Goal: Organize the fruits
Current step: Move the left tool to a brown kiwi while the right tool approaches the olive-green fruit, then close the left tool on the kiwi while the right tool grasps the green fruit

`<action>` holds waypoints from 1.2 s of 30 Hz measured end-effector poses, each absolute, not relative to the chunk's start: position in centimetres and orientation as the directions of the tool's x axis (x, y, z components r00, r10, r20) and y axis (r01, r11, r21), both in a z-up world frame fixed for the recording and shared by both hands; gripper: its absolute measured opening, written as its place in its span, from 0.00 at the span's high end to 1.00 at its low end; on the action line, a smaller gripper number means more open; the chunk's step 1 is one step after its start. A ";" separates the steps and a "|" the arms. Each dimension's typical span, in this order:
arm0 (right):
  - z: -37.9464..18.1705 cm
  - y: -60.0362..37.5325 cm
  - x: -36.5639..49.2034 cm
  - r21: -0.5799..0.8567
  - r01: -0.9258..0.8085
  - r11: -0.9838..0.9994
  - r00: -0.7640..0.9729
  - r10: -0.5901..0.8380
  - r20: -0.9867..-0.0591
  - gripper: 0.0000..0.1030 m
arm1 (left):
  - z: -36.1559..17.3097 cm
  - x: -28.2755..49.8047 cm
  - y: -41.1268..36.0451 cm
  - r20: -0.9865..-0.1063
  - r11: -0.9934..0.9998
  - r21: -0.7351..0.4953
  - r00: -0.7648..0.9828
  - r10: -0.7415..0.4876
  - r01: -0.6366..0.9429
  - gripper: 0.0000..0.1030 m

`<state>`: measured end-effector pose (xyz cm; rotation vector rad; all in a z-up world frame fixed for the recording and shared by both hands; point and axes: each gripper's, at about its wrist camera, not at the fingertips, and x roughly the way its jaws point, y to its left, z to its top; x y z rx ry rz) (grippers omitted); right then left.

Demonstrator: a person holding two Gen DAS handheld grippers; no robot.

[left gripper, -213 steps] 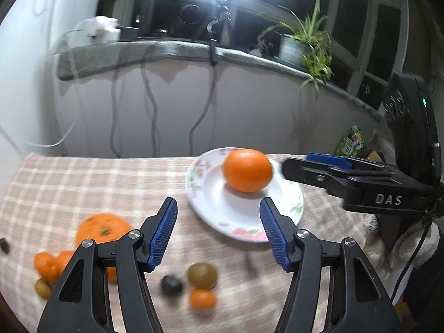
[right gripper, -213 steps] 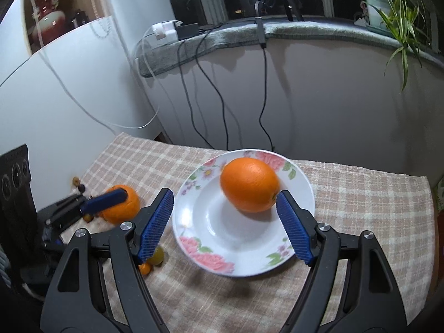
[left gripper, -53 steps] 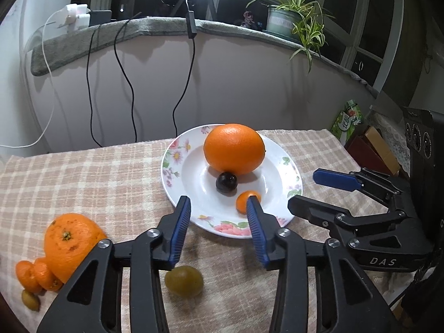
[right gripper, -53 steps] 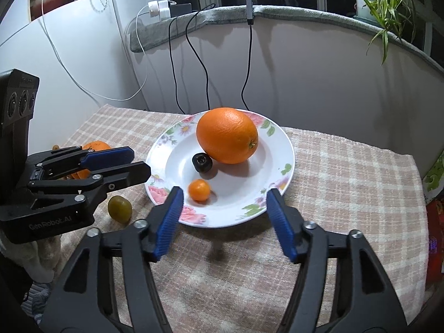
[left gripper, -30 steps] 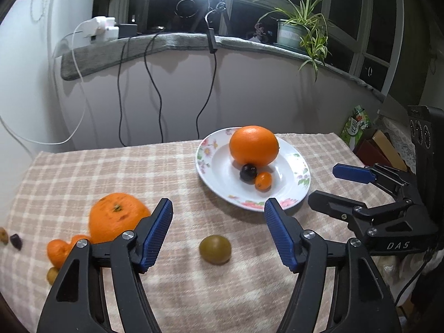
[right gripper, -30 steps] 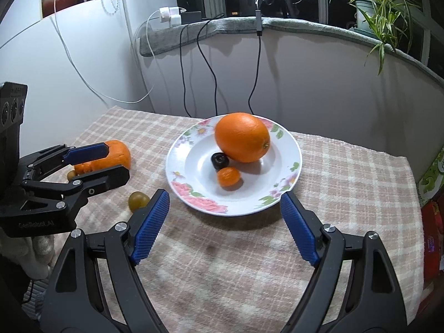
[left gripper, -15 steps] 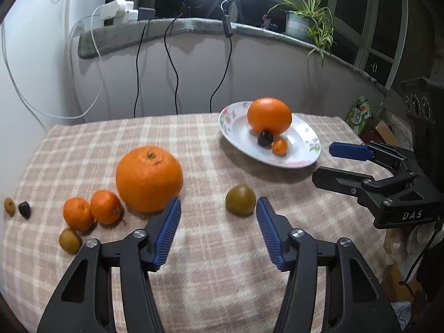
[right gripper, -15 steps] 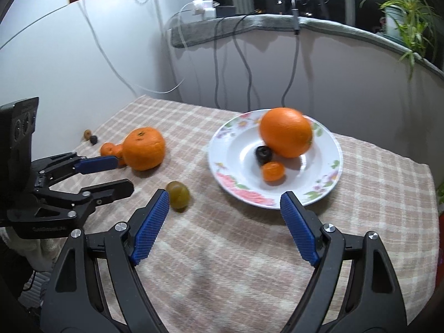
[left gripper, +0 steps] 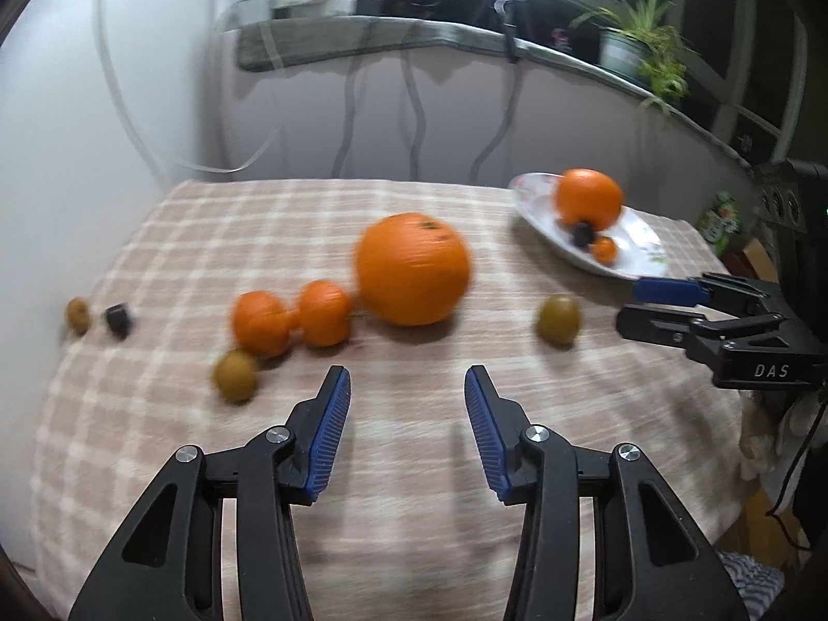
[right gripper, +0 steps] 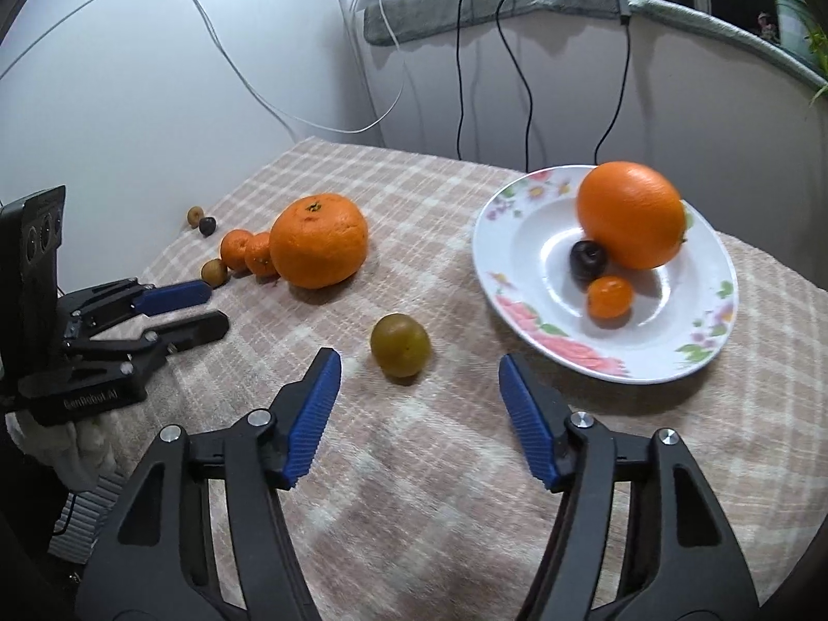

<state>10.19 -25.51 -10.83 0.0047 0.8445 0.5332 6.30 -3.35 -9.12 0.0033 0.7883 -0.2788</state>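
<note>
While both sets of jaws are closing on nothing, the right gripper [right gripper: 416, 414] faces the round olive-green fruit [right gripper: 400, 344] lying on the checked cloth [right gripper: 440, 491] beside the flowered white plate [right gripper: 522, 238]; left gripper [left gripper: 407, 427] empty. Advice: straddle the fruit before pinching.

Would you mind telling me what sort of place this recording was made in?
Probably a home, by a window at night: a table under a checked cloth, a flowered plate of fruit, and a potted plant on the sill.
</note>
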 end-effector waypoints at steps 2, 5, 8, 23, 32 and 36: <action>-11.2 -25.2 10.5 0.217 -0.447 0.868 0.532 0.453 -0.716 0.37 | -9.3 6.4 -2.0 -0.703 0.972 -0.100 0.676 -0.220 0.213 0.56; -11.6 -24.9 10.9 0.224 -0.448 0.865 0.517 0.455 -0.725 0.42 | -9.7 6.9 -0.2 -0.710 0.981 -0.099 0.680 -0.185 0.164 0.56; -12.0 -24.4 11.2 0.223 -0.451 0.864 0.508 0.454 -0.732 0.42 | -10.1 7.2 1.2 -0.716 0.987 -0.100 0.680 -0.159 0.126 0.56; -13.0 -22.8 12.4 0.220 -0.455 0.863 0.480 0.446 -0.755 0.49 | -12.1 9.8 3.7 -0.747 0.986 -0.148 0.645 -0.164 0.079 0.62; -13.6 -22.5 12.8 0.218 -0.455 0.863 0.466 0.440 -0.768 0.59 | -12.3 10.6 3.9 -0.751 0.985 -0.156 0.638 -0.169 0.077 0.74; -13.8 -22.6 12.9 0.225 -0.447 0.865 0.462 0.439 -0.770 0.68 | -12.3 10.7 3.9 -0.750 0.983 -0.164 0.637 -0.178 0.082 0.77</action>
